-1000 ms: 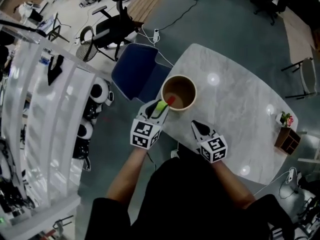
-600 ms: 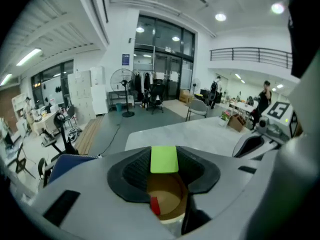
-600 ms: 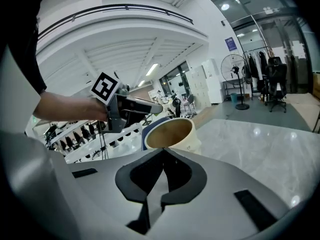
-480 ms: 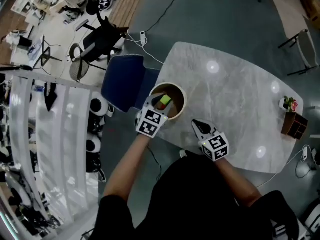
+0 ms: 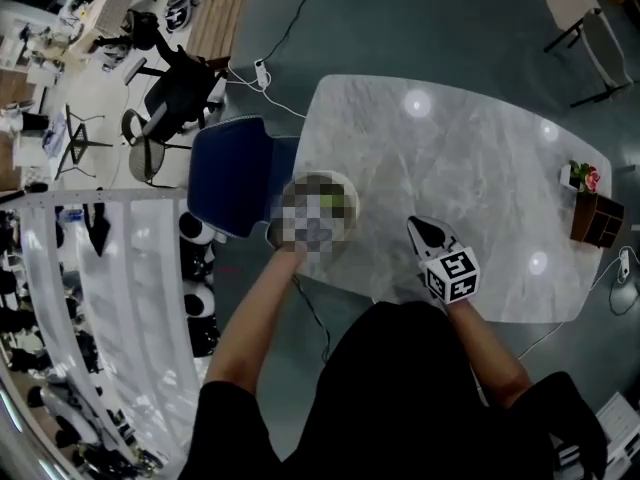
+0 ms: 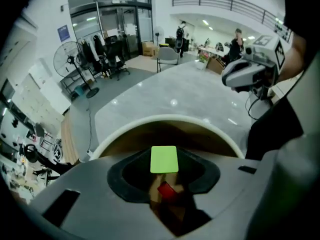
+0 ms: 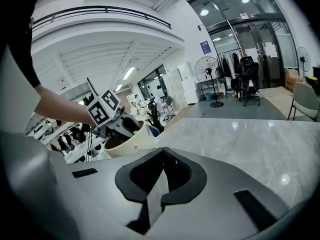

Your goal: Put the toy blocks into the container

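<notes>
Task thing: the green block [image 6: 164, 158] sits pinched between the pads of the left claw [image 6: 165, 171], its flat square face turned to the camera, right over the container's mouth.
Left claw: closed on the green block at a middling width. We take it that the block's own breadth sets that width, since the block fills the gap.
Left claw attitude: tipped steeply down, nose inside the ring of the container [image 6: 165, 120]. We judge this is so the block lands within the rim and not on the counter [image 6: 165, 91].
Container: round, pale rim, brown inside. It stands at the near-left edge of the counter [image 5: 470, 148], just beside a blue chair [image 5: 235, 173]. That is close in on the left arm's side, which would explain why the left claw does the carrying.
Contents: a red block [image 6: 166, 190] shows below the green one through the gap between the pads. We read it as lying in the container. A tan shape beside it is too dim to name.
Right claw: the right claw [image 7: 161, 164] has its pads pressed together with nothing between them. It hangs over the counter to the right of the container [image 7: 131, 143], well apart from it. We judge it is parked there to keep out of the drop.
Loose blocks: we see none on the counter in the head view.
Step in hand: release of the green block, not yet made.
Risk: the block could catch on the rim if let go off-centre.
</notes>
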A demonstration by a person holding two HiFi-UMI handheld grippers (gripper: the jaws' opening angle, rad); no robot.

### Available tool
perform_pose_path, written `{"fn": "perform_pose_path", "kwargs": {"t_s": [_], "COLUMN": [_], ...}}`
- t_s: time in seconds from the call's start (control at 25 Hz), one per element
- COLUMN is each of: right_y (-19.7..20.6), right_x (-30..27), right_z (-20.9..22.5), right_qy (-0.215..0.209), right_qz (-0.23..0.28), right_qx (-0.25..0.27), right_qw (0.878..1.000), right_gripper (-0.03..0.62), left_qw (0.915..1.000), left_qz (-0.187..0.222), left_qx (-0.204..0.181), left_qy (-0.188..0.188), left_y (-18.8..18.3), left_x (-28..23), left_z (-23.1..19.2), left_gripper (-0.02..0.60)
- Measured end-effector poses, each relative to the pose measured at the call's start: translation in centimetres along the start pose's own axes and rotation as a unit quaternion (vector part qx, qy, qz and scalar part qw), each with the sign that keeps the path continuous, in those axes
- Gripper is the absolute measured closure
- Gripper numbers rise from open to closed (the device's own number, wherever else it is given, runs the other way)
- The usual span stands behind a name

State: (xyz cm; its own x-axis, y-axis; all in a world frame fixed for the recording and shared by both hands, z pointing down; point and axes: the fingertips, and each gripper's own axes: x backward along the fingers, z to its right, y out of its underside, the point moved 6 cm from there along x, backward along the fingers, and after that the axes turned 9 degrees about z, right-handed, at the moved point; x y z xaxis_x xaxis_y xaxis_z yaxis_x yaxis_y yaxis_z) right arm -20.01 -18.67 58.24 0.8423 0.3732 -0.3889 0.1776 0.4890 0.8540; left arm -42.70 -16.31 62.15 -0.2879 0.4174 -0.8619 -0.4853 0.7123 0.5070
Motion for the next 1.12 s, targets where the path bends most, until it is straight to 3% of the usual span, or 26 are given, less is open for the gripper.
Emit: {"fn": "perform_pose_path", "kwargs": {"t_s": [0.24,0.6,1.12], "right_y": [0.5,1.5,0.8], "right_x": [1.1,0.4,0.1], "right_z": [3.8,4.0,2.8], "right_qy": [0.047,0.053,0.032], "right_qz": [0.006,-0.003,-0.004], "right_qx": [-0.019,-0.031,-0.016], "right_qw": [0.999,0.998,0.999], "right_gripper": [0.594,0.594,0.594], "left_qw": [0.9985,0.9951,0.9956], "left_qz": [-0.026,-0.057,-0.057], "left_qx": [-0.008,-0.016,-0.042], "left_qy": [0.048,0.078,0.061], "left_y": [0.4,2.1,1.7], "left_x": [-3.5,-6.4,-5.6], "left_z": [0.3,0.0,0.1], "left_gripper": [0.44,0.439,0.397]}}
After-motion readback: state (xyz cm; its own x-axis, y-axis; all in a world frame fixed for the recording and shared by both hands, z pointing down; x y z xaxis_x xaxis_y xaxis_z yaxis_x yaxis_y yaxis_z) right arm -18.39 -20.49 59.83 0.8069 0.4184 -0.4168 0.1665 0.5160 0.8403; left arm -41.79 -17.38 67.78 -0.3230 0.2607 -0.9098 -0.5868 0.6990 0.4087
